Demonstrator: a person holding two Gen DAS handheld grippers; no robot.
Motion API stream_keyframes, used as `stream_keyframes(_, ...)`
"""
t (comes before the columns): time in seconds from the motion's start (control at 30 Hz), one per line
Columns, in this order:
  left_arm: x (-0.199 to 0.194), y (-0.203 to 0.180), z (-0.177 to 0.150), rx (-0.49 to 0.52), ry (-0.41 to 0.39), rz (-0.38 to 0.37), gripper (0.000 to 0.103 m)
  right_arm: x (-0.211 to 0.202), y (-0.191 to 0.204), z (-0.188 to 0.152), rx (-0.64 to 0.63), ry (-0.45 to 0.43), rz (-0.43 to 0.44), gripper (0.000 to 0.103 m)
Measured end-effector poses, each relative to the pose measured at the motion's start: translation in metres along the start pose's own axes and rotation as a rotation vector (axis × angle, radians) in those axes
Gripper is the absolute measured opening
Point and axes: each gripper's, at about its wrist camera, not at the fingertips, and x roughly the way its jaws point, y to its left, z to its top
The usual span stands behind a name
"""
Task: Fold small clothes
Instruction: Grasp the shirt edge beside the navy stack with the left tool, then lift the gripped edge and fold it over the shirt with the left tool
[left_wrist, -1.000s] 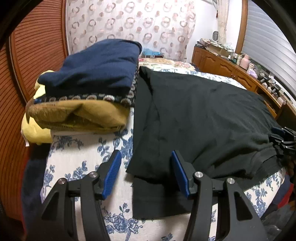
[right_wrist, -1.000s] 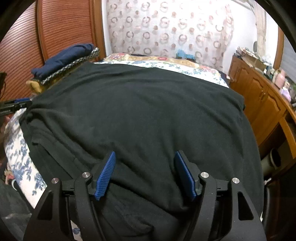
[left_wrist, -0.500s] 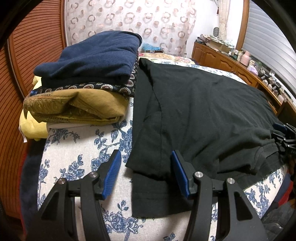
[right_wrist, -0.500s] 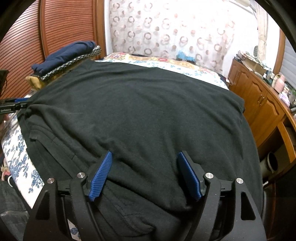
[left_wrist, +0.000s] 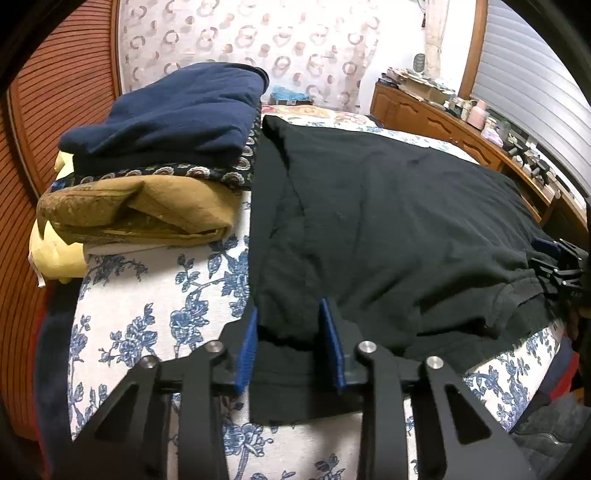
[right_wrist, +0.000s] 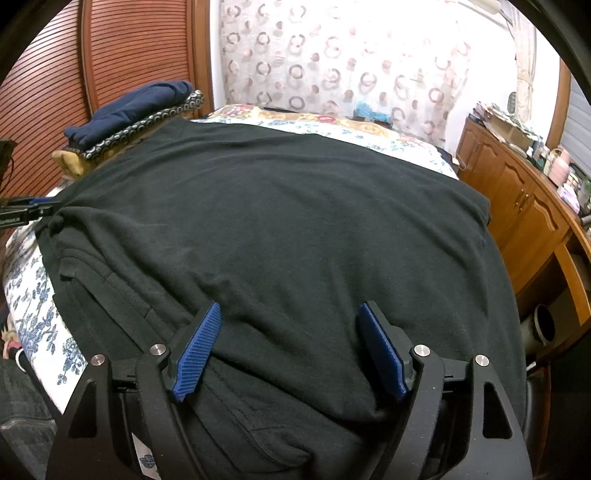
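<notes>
Black garment (left_wrist: 388, 221) corner bunched between left hand-held gripper (left_wrist: 291, 347).

One black garment (left_wrist: 388, 229) lies spread on one bed (left_wrist: 155, 295). One stack of folded clothes (left_wrist: 162, 155) shows four pieces: navy, patterned, mustard, pale yellow. Two grippers are in view: left gripper (left_wrist: 291, 343), right gripper (right_wrist: 288, 343).

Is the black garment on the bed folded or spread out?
Mostly spread: the black garment lies wide over the bed; only its left edge is turned over.
</notes>
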Motion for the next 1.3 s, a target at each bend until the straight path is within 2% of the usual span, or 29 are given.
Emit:
stream_keyframes(0.03,0.0,0.0,0.001,0.001,0.001,-0.013,0.015,0.0,0.0,0.0,0.0,0.0,0.0,0.079)
stream_keyframes(0.07,0.001,-0.001,0.002,0.004,0.001,-0.024,0.011,0.0,0.0,0.0,0.0,0.0,0.0,0.079)
stream_keyframes(0.17,-0.002,-0.008,0.004,0.026,-0.025,-0.025,0.009,0.0,0.0,0.0,0.0,0.0,0.0,0.079)
stream_keyframes(0.43,-0.034,-0.026,0.034,0.044,-0.171,-0.138,0.008,0.0,0.001,0.0,0.001,0.0,0.0,0.08)
stream_keyframes(0.5,-0.039,-0.033,0.043,0.065,-0.194,-0.141,0.008,0.0,0.001,0.0,0.001,0.0,0.0,0.08)
stream_keyframes(1.07,-0.042,-0.101,0.095,0.184,-0.249,-0.278,0.008,-0.003,-0.002,-0.001,0.007,0.0,-0.001,0.08)
stream_keyframes(1.3,-0.043,-0.143,0.118,0.234,-0.268,-0.326,0.008,-0.023,-0.015,-0.004,0.038,-0.054,-0.036,0.079)
